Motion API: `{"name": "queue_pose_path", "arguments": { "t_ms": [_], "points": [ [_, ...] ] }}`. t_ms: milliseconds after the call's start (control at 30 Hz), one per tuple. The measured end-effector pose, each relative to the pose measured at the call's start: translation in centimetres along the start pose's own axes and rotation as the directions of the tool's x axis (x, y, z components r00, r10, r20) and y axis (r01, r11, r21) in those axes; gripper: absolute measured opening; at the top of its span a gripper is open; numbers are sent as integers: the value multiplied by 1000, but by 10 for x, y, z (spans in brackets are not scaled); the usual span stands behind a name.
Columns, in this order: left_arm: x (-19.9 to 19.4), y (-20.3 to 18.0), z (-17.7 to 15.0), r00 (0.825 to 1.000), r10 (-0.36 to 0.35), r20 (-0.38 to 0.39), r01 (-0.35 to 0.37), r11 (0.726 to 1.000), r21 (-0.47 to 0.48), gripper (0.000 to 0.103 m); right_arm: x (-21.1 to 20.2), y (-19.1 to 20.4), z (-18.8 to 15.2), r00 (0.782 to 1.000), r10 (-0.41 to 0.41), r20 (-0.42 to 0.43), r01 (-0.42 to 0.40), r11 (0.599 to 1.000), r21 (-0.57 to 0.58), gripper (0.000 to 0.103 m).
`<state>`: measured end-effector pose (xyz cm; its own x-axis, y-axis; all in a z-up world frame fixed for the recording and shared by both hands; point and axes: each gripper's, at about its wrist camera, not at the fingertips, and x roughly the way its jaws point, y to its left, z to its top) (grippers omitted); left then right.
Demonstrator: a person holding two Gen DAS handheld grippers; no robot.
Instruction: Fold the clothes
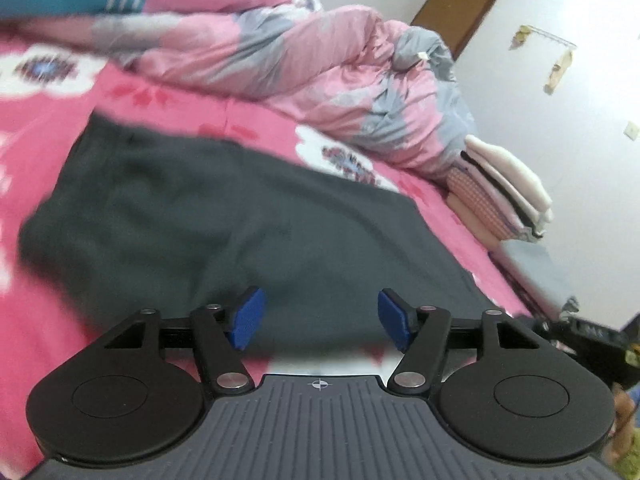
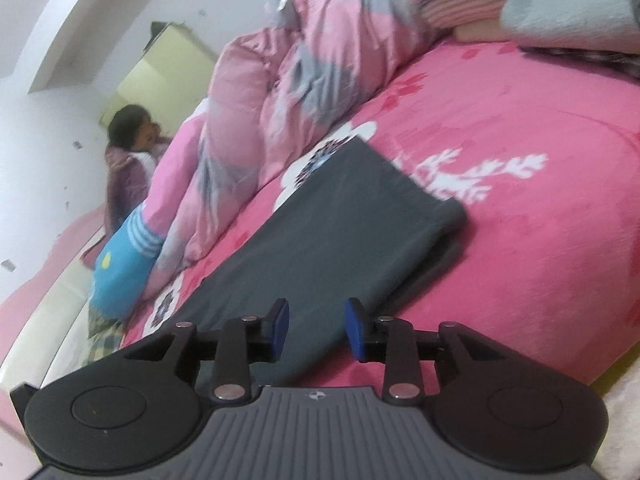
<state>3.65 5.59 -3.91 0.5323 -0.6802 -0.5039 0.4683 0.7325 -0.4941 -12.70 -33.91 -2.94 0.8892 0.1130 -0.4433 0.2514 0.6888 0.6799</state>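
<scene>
A dark grey garment (image 1: 224, 220) lies flat on the pink flowered bedsheet (image 1: 48, 152), folded into a long strip. In the right wrist view the same garment (image 2: 340, 232) stretches away from me, its far end doubled over. My left gripper (image 1: 322, 318) hovers at the garment's near edge, its blue pads wide apart and gripping nothing. My right gripper (image 2: 318, 330) sits over the near end of the strip. Its pads are narrowly apart, and the cloth below them is not pinched.
A crumpled pink and grey duvet (image 1: 300, 52) is heaped along the far side of the bed. A stack of folded clothes (image 1: 504, 188) stands at the bed's right end. A blue striped cushion (image 2: 124, 268) lies at the left, and a person (image 2: 128, 148) sits beyond it.
</scene>
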Motion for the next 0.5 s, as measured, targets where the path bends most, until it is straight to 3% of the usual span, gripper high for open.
{"name": "queue_pose_path", "arguments": {
  "t_ms": [167,500],
  "points": [
    [-11,9,-24,997,70,9,-70,996,-52,67,9,3,-8,998,29,-53,-28,999,16,35],
    [-14,44,-14,990,103,99,-75,966,-249,70,14,0,-19,994,50,-100,-41,995,91,38]
  ]
}}
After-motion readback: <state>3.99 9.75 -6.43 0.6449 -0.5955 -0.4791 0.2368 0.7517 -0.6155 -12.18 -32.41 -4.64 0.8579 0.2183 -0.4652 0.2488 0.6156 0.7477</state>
